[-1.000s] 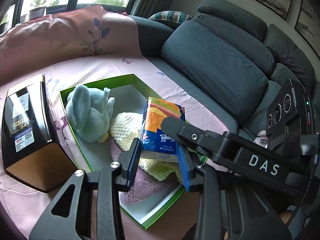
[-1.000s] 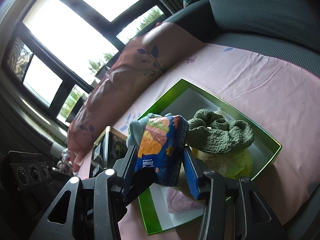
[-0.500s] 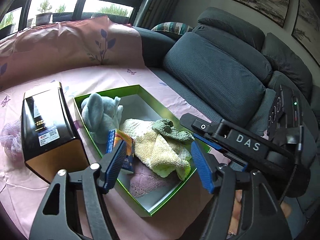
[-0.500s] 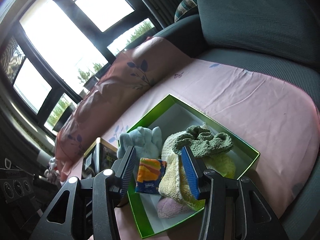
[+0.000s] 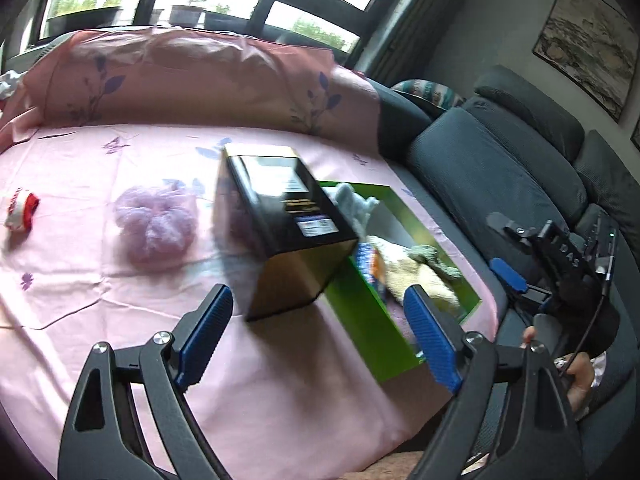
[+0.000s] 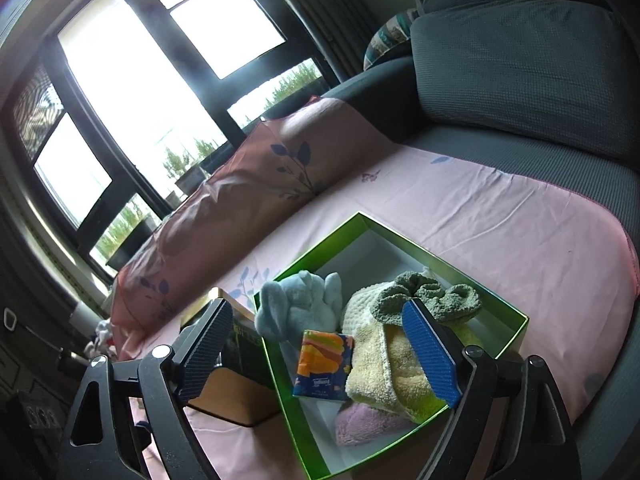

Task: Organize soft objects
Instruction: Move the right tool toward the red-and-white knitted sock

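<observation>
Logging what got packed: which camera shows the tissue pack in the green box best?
The right wrist view: the tissue pack stands unobstructed inside the green box, its orange and blue print clear. In the left wrist view only a blurred sliver shows beside the black box.

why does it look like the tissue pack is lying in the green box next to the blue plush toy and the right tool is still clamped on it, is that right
Not quite. The right wrist view shows the tissue pack lying in the green box next to the blue plush toy, but the right tool is not clamped on it: its jaws are opening and the pack lies free.

Green box (image 6: 400,236), pink leaf-print sheet (image 6: 500,220), blue fingers (image 6: 430,356).
</observation>
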Available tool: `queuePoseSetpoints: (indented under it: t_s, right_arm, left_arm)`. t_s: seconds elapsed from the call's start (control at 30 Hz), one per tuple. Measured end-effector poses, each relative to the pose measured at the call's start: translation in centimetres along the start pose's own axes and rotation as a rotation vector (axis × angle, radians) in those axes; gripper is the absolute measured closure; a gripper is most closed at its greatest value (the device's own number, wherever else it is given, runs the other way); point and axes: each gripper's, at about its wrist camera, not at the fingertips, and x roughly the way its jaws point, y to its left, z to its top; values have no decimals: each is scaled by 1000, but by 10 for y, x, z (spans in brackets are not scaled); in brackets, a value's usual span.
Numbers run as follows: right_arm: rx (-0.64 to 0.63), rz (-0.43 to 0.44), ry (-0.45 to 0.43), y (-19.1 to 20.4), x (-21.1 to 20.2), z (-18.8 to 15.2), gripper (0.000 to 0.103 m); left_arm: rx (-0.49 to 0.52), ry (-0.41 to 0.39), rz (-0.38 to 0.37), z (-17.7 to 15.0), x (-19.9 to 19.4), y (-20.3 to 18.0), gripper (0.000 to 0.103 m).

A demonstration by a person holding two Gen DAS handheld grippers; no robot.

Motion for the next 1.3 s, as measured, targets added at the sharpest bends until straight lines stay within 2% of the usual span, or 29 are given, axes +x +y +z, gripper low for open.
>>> queuePoseSetpoints:
  t_s: [0.1, 0.23, 0.43, 0.57, 0.63, 0.73, 0.8, 0.83, 0.93, 1.3]
  right_arm:
    - [-22, 4, -25, 11, -2, -2, 11]
    - [-72, 5, -24, 27, 0, -6, 10]
    - [-141, -7, -31, 50, 4, -14, 10]
    - [-175, -2, -19, 61, 9, -19, 10]
    - [-190, 4, -8, 68, 13, -21, 10]
    - [-208, 13, 9, 76, 18, -26, 10]
    - [-222, 17, 17, 81, 20, -29, 10]
    - [-228, 18, 20, 84, 20, -30, 10]
    - [-250, 22, 22, 91, 20, -34, 10]
    - [-275, 18, 42, 100, 24, -40, 10]
  left_arm:
    - [-3, -40, 129, -4, -18, 30, 16]
    - [-4, -117, 301, -11, -32, 68, 2]
    - [-63, -47, 492, -27, -14, 132, 1]
    - [-162, 2, 589, -35, 3, 175, 1]
    - [-205, 21, 664, -38, 11, 194, 2]
    - [-213, 68, 772, -42, 24, 213, 2]
    - [-210, 116, 795, -44, 34, 225, 1]
    - [-227, 121, 781, -45, 34, 229, 1]
    - [-257, 108, 758, -47, 30, 235, 1]
    - [-253, 99, 761, -48, 31, 229, 1]
